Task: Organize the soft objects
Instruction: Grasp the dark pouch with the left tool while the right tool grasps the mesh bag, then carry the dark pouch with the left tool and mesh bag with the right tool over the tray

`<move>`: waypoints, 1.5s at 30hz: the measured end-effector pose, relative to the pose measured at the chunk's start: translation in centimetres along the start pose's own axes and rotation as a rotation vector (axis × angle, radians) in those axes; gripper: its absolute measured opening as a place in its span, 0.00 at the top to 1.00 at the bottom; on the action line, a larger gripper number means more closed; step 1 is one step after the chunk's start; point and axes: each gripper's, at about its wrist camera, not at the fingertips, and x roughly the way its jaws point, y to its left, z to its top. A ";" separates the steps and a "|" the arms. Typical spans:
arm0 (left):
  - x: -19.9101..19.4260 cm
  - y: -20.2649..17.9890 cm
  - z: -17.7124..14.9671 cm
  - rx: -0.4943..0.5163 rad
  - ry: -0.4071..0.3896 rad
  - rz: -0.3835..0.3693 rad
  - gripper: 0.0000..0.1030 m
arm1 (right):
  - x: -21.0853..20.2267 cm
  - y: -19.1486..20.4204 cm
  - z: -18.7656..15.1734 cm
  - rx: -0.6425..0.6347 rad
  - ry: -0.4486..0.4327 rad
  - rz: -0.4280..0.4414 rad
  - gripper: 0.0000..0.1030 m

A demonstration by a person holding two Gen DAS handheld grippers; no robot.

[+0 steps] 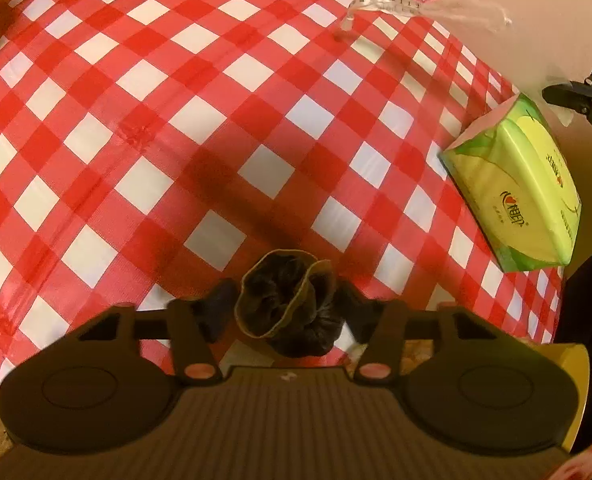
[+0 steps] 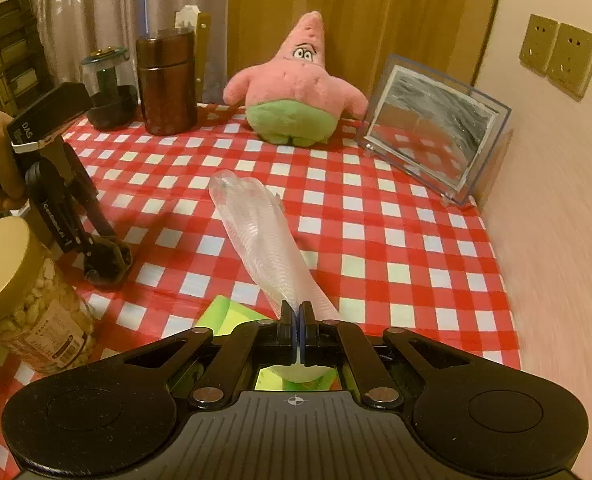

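My left gripper (image 1: 290, 300) is shut on a dark bunched scrunchie (image 1: 292, 304) and holds it low over the red-and-white checked tablecloth (image 1: 176, 120). It also shows in the right wrist view (image 2: 106, 258), with the scrunchie (image 2: 110, 262) touching the cloth. My right gripper (image 2: 297, 312) is shut on the end of a clear plastic sleeve (image 2: 256, 236) that stretches out over the table. The sleeve's far end shows in the left wrist view (image 1: 415, 6). A pink and green starfish plush (image 2: 296, 88) sits at the back of the table.
A green tissue pack (image 1: 523, 184) lies at the table's right edge, under my right gripper (image 2: 232, 314). A brown jar (image 2: 168, 84), a glass jar (image 2: 106, 88), a framed picture (image 2: 431, 124) and a snack jar (image 2: 28, 300) stand around. A wall is on the right.
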 end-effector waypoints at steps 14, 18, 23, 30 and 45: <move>-8.0 -1.9 -1.8 -0.159 -0.243 0.117 0.83 | -1.7 -0.2 -0.6 0.060 0.013 -0.006 0.99; -12.2 -3.4 -3.2 -0.236 -0.349 0.151 0.83 | -3.6 -0.1 -0.5 0.073 -0.004 -0.008 0.99; -16.6 -6.9 -5.6 -0.306 -0.472 0.174 0.83 | -6.8 0.3 -0.3 0.083 -0.037 -0.005 0.99; -20.9 -12.8 -10.8 -0.379 -0.599 0.226 0.83 | -11.7 1.4 -0.3 0.116 -0.101 0.022 0.99; -25.4 -21.4 -25.7 -0.566 -0.777 0.403 0.83 | -19.5 7.5 -1.8 0.151 -0.208 0.188 0.99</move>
